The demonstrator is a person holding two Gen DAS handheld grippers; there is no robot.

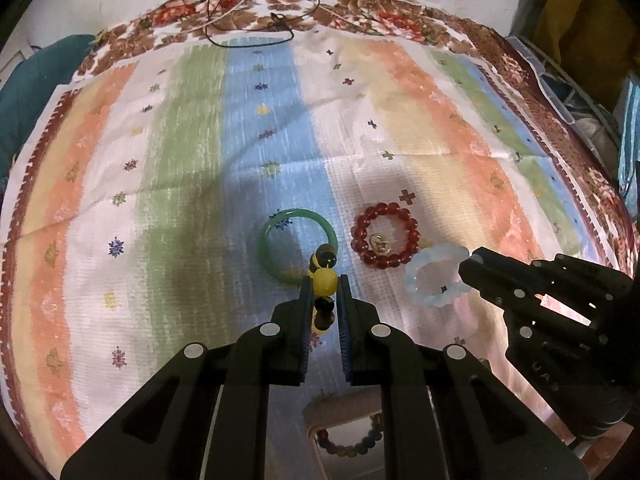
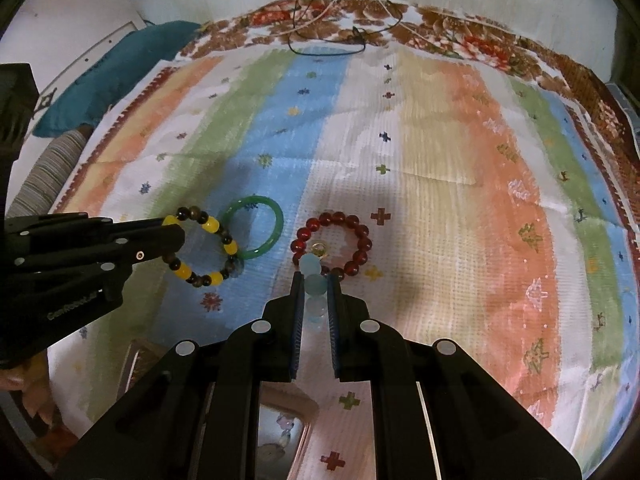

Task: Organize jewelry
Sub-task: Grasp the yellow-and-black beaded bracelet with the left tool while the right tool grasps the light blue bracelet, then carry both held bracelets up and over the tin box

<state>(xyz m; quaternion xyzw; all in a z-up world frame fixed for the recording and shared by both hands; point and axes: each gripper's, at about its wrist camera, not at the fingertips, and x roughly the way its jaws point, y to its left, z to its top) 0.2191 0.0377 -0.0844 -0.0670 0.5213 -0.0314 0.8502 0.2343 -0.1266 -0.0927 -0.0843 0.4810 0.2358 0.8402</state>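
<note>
My left gripper (image 1: 324, 286) is shut on a yellow and brown beaded bracelet (image 1: 323, 283), seen edge-on; the right wrist view shows the whole bracelet (image 2: 204, 246) held by the left gripper (image 2: 176, 240). My right gripper (image 2: 314, 284) is shut on a pale blue beaded bracelet (image 2: 313, 280); it also shows in the left wrist view (image 1: 434, 276) at the right gripper (image 1: 474, 260). A green bangle (image 1: 298, 246) (image 2: 256, 232) and a red beaded bracelet (image 1: 385, 240) (image 2: 334, 244) with a small gold ring inside (image 1: 379, 243) lie on the striped cloth (image 1: 200, 160).
A tray or box with a beaded bracelet in it (image 1: 348, 436) sits below the left gripper; a similar tray (image 2: 280, 432) shows under the right gripper. Black cords (image 1: 248, 28) lie at the cloth's far edge. A teal cushion (image 2: 120, 76) lies at the left.
</note>
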